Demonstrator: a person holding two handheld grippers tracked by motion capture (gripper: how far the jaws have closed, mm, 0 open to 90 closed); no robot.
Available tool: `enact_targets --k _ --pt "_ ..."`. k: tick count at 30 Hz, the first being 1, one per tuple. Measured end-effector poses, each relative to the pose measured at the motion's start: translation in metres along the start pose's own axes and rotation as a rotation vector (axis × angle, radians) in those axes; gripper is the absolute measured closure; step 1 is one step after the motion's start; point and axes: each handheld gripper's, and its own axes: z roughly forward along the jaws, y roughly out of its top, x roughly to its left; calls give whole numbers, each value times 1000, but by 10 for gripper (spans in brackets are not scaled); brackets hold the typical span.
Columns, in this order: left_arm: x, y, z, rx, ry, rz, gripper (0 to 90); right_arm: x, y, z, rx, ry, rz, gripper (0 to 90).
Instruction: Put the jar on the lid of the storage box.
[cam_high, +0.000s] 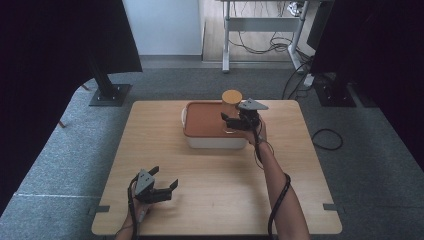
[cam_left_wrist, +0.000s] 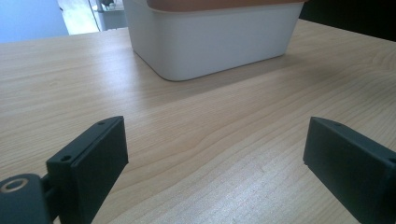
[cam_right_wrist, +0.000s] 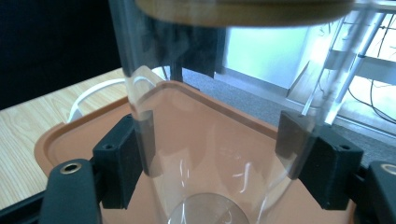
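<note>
Two black two-jaw grippers over a pale wooden table (cam_high: 215, 190), right gripper (cam_high: 235, 121) clamped on a clear glass jar with a round wooden lid (cam_high: 231, 104), standing on the orange lid of a white plastic box (cam_high: 200, 122) at twelve o'clock, left gripper (cam_high: 162, 190) gaping wide and holding nothing at seven o'clock.

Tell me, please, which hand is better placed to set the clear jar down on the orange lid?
Right: its tool is clamped on the clear jar above the orange lid. The left tool sits open near the table's front edge.
</note>
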Motion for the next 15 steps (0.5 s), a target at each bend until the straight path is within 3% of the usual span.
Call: enact_targets --k 9,15 --pt "0 0 0 3 1 0 61 0 -2 -2 1 -9 6 193" --pt "0 0 0 4 0 0 60 -1 -3 -4 -4 -5 53 101"
